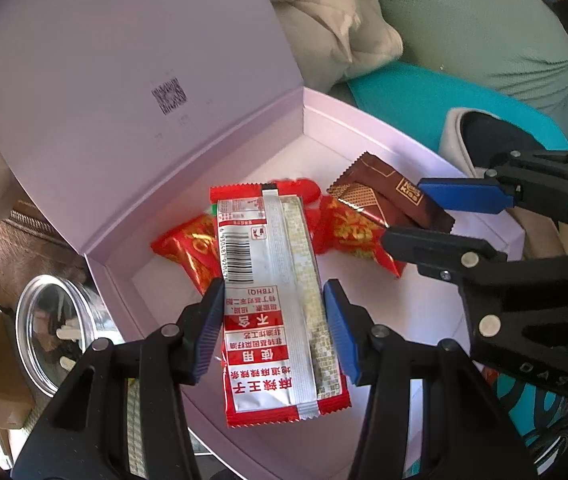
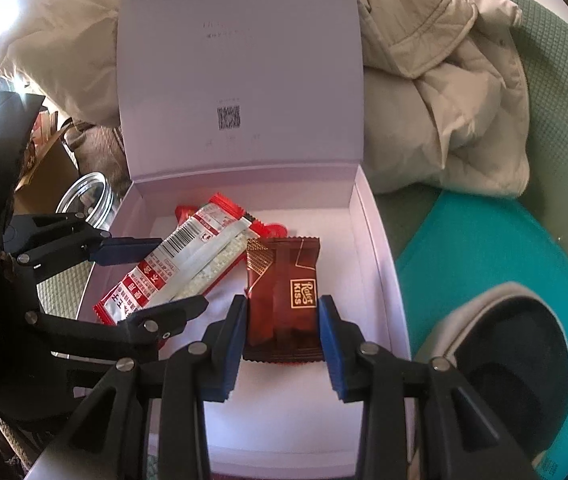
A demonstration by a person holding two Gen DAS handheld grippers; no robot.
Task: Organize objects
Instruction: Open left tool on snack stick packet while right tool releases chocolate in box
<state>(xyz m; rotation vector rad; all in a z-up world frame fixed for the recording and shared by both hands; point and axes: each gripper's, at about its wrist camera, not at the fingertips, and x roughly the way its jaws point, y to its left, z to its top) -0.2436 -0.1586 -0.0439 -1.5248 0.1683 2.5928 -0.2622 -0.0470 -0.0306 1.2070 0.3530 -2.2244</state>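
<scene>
An open pale lilac box has its lid standing up behind it. My left gripper is shut on a long red and silver snack packet and holds it over the box. My right gripper is shut on a brown Kiss chocolate packet, also over the box. Small red and gold sweets lie on the box floor under both packets.
A clear jar with a metal rim stands left of the box. A beige padded jacket lies behind it on green fabric. A teal cushion and a grey shoe are to the right.
</scene>
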